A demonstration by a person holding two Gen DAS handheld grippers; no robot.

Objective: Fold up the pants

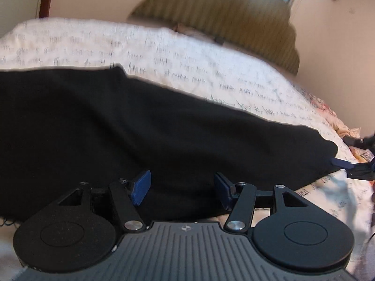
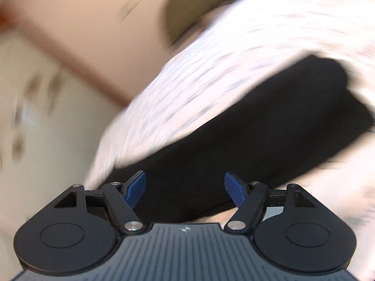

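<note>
Left wrist view: left gripper [image 1: 182, 190] stands open, holding nothing, over the black pants [image 1: 145, 128], which lie as a long band on the bedspread [image 1: 164, 53]. Right wrist view, blurred: right gripper [image 2: 185, 190] likewise open and empty; pants [image 2: 246, 140] ahead, seemingly folded lengthwise, cross-folds remaining.

The pants [image 1: 131, 126] are matt black cloth, frayed at one edge. They lie on the bedspread [image 1: 164, 53], a pale, soft-looking cloth printed with script. Behind the bedspread, the headboard [image 1: 211, 23] looks ribbed. The left gripper [image 1: 182, 188] shows matt black plastic, ridged blue pads [image 1: 141, 187], and shiny metal pivots.
</note>
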